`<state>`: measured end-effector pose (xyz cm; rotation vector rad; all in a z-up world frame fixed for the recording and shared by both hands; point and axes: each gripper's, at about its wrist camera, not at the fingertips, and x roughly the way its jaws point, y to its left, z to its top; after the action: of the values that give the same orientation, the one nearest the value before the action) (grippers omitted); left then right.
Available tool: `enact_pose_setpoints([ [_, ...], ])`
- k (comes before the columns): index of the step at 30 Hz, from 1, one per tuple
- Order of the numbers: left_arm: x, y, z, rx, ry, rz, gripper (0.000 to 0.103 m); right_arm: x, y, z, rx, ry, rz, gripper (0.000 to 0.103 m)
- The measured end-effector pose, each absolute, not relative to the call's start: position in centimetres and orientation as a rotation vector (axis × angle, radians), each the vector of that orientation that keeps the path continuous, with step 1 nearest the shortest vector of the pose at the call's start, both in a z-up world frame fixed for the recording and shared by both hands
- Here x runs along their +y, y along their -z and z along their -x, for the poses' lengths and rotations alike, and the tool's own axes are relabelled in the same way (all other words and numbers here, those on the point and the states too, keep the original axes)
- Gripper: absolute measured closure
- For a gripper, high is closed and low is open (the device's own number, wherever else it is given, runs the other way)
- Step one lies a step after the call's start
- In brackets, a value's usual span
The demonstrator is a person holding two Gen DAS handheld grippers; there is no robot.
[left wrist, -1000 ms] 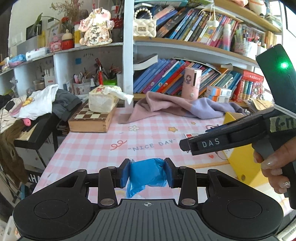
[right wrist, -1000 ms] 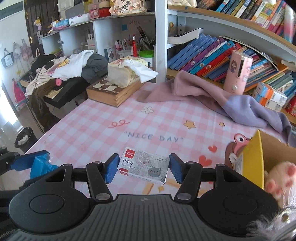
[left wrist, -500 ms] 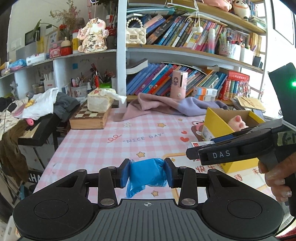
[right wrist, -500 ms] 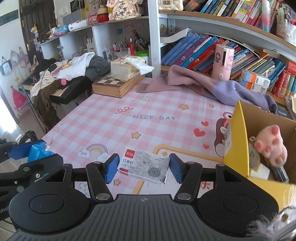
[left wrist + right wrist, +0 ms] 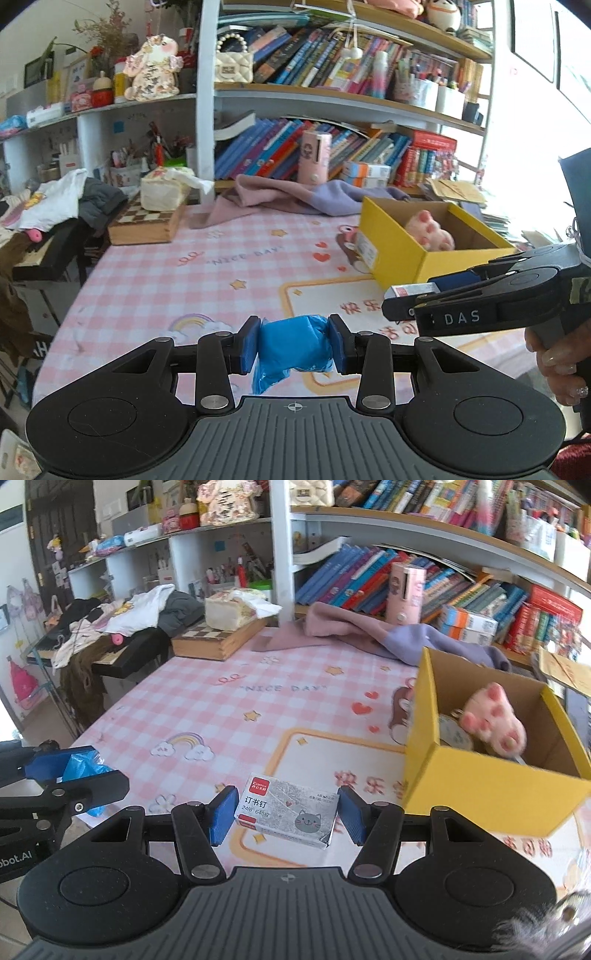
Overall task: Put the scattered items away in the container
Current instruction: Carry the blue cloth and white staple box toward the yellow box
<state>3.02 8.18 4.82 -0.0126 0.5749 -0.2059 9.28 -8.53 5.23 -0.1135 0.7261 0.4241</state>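
My left gripper [image 5: 293, 345] is shut on a crumpled blue plastic bag [image 5: 291, 349], held above the near edge of the pink checked tablecloth. My right gripper [image 5: 286, 816] is shut on a small grey staples box with a cat drawing [image 5: 286, 814], held above the table just left of the yellow cardboard box [image 5: 491, 786]. The yellow box [image 5: 402, 243] stands open at the right and holds a pink plush toy [image 5: 493, 720] and other small items. In the left wrist view the right gripper [image 5: 413, 297] shows at the right with the staples box [image 5: 410, 290] in it.
A wooden chessboard box [image 5: 218, 638] with a tissue pack [image 5: 236, 609] on it stands at the back left. A pink and purple cloth [image 5: 373, 635] lies along the back by the bookshelf. A pink cylinder [image 5: 406, 590] stands behind it. Clothes are piled on a stand to the left [image 5: 122, 620].
Both grippers have pulled back and risen, still holding their items. The yellow box has come fully into view at the right, closer to the right gripper.
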Motion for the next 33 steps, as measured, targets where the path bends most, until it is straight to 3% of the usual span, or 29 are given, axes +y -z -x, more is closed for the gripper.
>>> enact_pose_setpoints([
  [33,-6.6,-3.2,-6.6,0.642,0.523,-0.079,0.066,-25.3,-2.4,-6.6,0.812,-0.094,-0.044,0.046],
])
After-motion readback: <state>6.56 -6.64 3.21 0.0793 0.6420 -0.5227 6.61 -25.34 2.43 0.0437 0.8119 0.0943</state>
